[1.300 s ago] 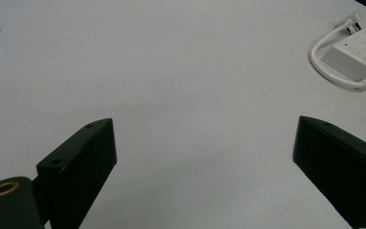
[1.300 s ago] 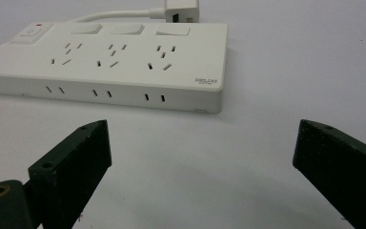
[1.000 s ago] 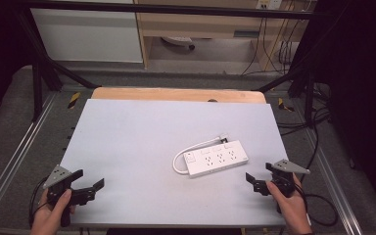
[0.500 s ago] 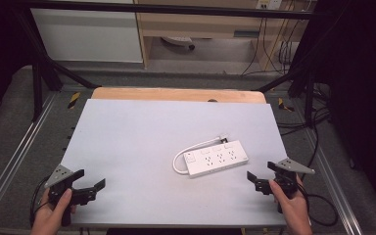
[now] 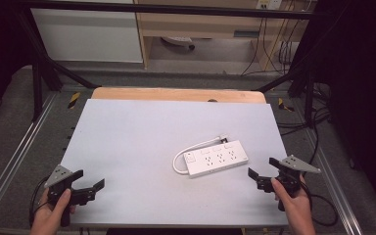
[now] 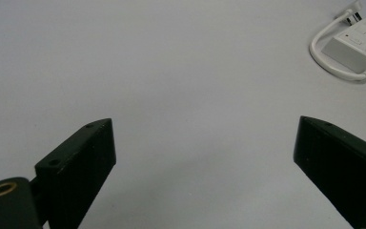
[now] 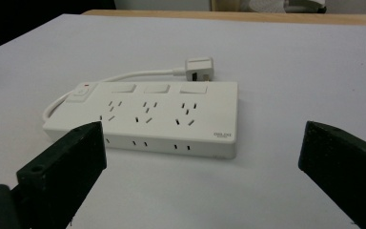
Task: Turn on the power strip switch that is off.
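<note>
High view: both the left gripper (image 5: 85,185) and right gripper (image 5: 263,172) hover, jaws spread wide, empty; the power strip (image 5: 216,157) lies on the surface (image 5: 127,137) near the right one.

one white power strip (image 5: 217,158), one plug (image 5: 223,138), two claws, one table (image 5: 127,137)

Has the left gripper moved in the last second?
Yes. The left gripper has drawn back toward the table's near edge, away from the power strip.
</note>
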